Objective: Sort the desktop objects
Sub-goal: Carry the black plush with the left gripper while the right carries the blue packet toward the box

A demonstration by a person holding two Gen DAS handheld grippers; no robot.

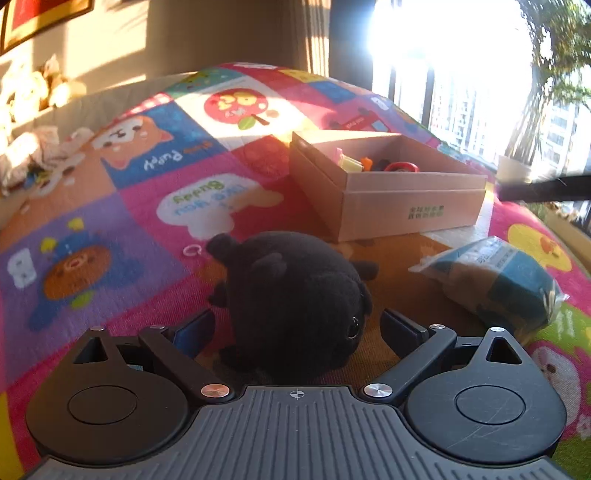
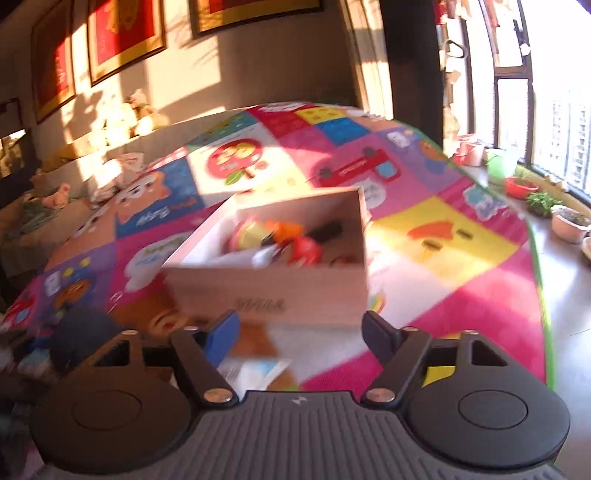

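The left gripper (image 1: 297, 325) is released, its fingers (image 1: 194, 328) spread wide on either side of a black plush (image 1: 291, 295) that lies on the mat (image 1: 147, 206); the pads stand clear of the plush on both sides. From the plush, an open box (image 1: 388, 195) sits at about 1 o'clock, near but apart, with a bare strip of mat between them. A bag (image 1: 498, 277) in clear wrap lies at 3 o'clock, just beside the box's near corner. Open mat stretches from 9 to 12 o'clock.

The right gripper (image 2: 301, 332) is released and holds nothing; its fingers (image 2: 223, 332) hang apart over the mat, with the box (image 2: 273, 295) at 12 o'clock just beyond the tips. Small toys (image 2: 280, 240), blurred, lie inside the box. The plush (image 2: 81, 332) shows dimly at 9 o'clock. To 2 o'clock the mat runs free to its green edge (image 2: 535, 251), where bare floor (image 2: 569, 295) begins.

Sun falls across the patterned mat. Framed pictures (image 2: 122, 33) hang on the far wall, and pots (image 2: 570, 221) stand by the window (image 2: 554, 122).
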